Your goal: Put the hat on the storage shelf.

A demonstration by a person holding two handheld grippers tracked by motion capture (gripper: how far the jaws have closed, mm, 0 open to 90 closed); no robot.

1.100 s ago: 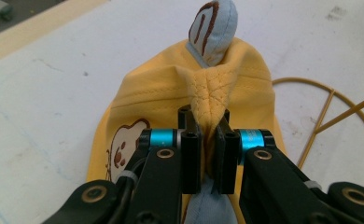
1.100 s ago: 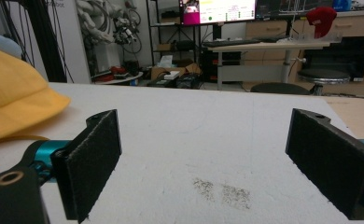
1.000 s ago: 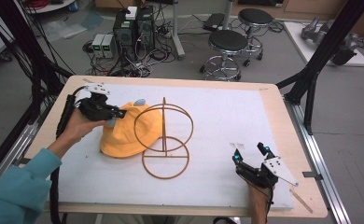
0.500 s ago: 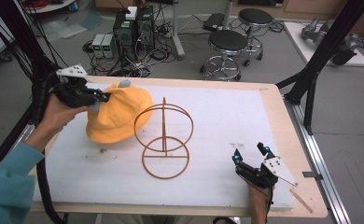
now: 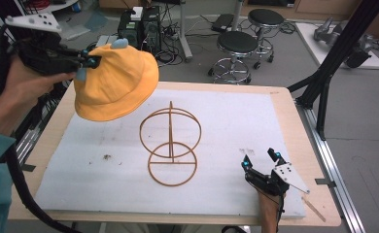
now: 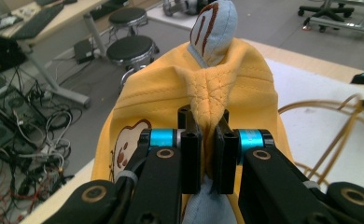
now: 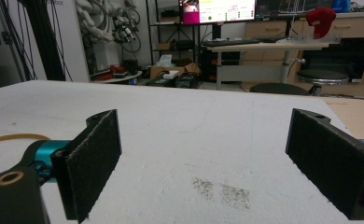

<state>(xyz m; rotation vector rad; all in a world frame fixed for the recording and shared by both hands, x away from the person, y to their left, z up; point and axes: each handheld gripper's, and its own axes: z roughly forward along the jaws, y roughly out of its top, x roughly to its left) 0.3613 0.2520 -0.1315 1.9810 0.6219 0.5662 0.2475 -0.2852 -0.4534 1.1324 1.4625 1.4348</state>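
We see two black stools (image 5: 249, 46) on the floor behind the table (image 5: 294, 111), beside computer towers (image 5: 140, 24).

This is a lab or workshop room; round black stools (image 5: 238, 42) stand on the grey floor; tangled cables (image 6: 26, 140) and computer boxes (image 5: 140, 26) sit past the tabletop's far edge; a lit screen (image 7: 217, 10) glows on a desk (image 7: 269, 46).

Wooden table (image 5: 301, 121); white mat (image 5: 236, 121); wire stand (image 5: 170, 145) on it
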